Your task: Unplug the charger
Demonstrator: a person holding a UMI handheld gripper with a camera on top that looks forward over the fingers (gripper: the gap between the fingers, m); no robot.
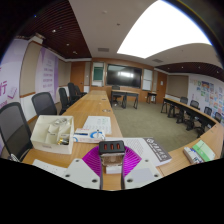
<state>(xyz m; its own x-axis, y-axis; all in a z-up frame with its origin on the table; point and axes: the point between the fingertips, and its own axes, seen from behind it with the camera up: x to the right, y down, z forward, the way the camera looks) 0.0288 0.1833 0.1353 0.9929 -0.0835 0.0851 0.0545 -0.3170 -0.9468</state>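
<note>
The charger is a small block with a dark face and three red ports, and its pale body runs back toward me. It sits between my two fingers, and the magenta pads press on it from both sides. My gripper is shut on it above the near end of a long wooden table. A white flat strip with dark marks lies on the table just right of the fingers. I cannot tell whether the charger is plugged into anything.
A white open box with items in it and a sheet of paper lie on the table left of the fingers. A green bottle lies far right. Black chairs line the left side. More tables and a wall screen are beyond.
</note>
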